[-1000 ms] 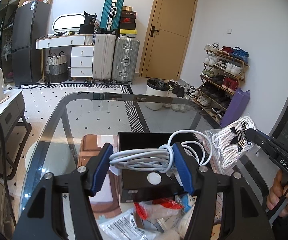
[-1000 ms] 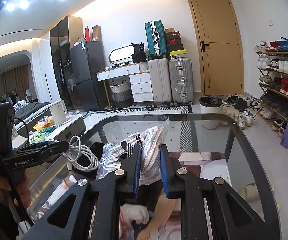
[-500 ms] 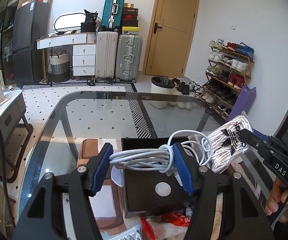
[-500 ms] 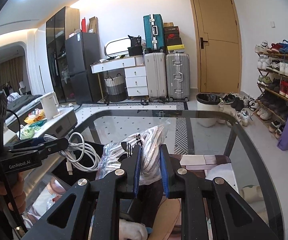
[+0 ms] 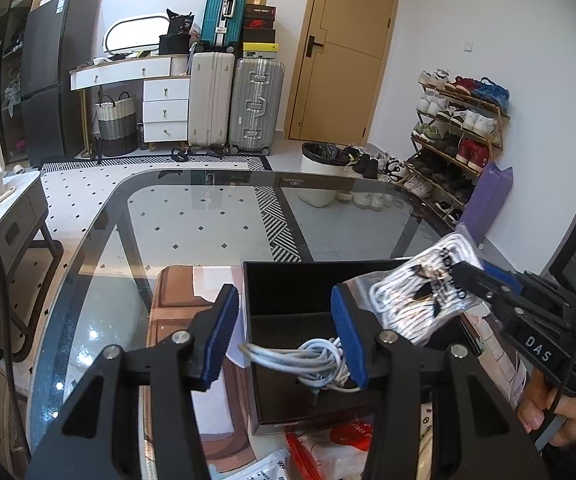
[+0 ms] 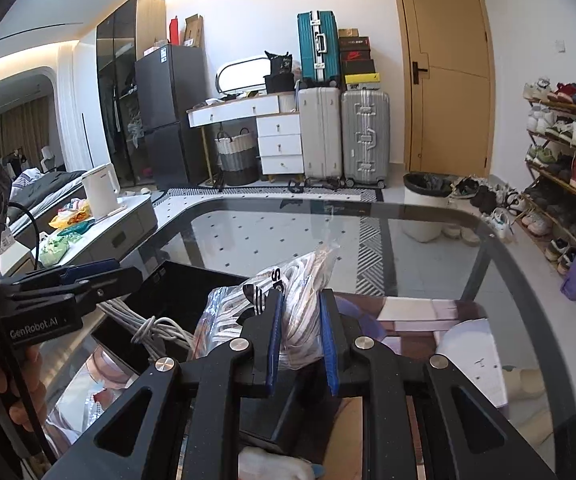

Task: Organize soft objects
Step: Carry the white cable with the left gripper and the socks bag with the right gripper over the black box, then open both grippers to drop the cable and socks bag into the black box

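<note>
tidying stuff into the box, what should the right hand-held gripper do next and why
Probably lower the right hand-held gripper over the black box before releasing: it is shut on the clear bag, which hangs over the box's rim, and the white cable lies inside.

Left black tongs with blue pads (image 5: 284, 336): jaws just narrowed, tilted downward, left pad clear of white coiled cable (image 5: 312, 360). Right black tongs (image 6: 300, 336) clamped tight on clear bag of white socks (image 6: 288, 304). Bare hand (image 5: 556, 412) grips right handle.
</note>
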### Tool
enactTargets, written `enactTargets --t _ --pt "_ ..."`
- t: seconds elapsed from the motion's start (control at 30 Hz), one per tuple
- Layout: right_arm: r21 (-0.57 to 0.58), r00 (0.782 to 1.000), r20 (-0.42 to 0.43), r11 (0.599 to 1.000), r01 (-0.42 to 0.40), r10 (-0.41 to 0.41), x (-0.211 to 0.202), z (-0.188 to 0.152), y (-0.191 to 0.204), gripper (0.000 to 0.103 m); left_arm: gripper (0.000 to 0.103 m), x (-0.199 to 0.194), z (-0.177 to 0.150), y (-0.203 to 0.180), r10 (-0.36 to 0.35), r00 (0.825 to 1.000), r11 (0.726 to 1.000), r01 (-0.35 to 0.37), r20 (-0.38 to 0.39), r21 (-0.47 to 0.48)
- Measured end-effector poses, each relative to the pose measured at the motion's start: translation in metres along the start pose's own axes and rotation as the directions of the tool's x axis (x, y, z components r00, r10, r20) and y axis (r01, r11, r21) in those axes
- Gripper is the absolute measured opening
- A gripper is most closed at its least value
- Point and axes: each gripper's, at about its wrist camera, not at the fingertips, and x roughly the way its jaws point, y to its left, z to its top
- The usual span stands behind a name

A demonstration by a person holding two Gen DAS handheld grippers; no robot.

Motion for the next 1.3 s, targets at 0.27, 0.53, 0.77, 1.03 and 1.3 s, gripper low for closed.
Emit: enactTargets --t 0.27,0.53,0.77,1.03,1.3 --pt "-0.104 0.997 -0.077 0.995 -0.014 0.006 0.022 -0.015 0.024 0.029 0.051 0.001 -0.003 0.0 0.01 1.0 1.0 -0.01 -0.017 0.016" --pt "-0.123 0.997 -0.063 0.991 -0.044 0.037 0.003 -0.018 0.012 0.073 0.08 -0.006 -0.011 0.001 0.029 0.999 0.999 -0.028 -0.038 0.021" --pt "-0.093 0.997 -0.038 0.993 -0.076 0.073 -0.028 -0.03 0.002 0.102 0.101 -0.022 -0.023 0.001 0.038 0.999 0.999 -0.037 -0.024 0.021" --pt "-0.048 0.992 -0.055 0.992 -0.114 0.111 -0.054 -0.052 -0.003 0.102 0.103 -0.041 -0.038 0.002 0.053 0.998 0.998 -0.053 -0.013 0.02" --pt "-0.044 0.987 -0.096 0.99 -0.132 0.127 -0.061 -0.072 0.006 0.102 0.103 -0.058 -0.051 0.006 0.081 0.997 0.996 -0.081 -0.012 0.036"
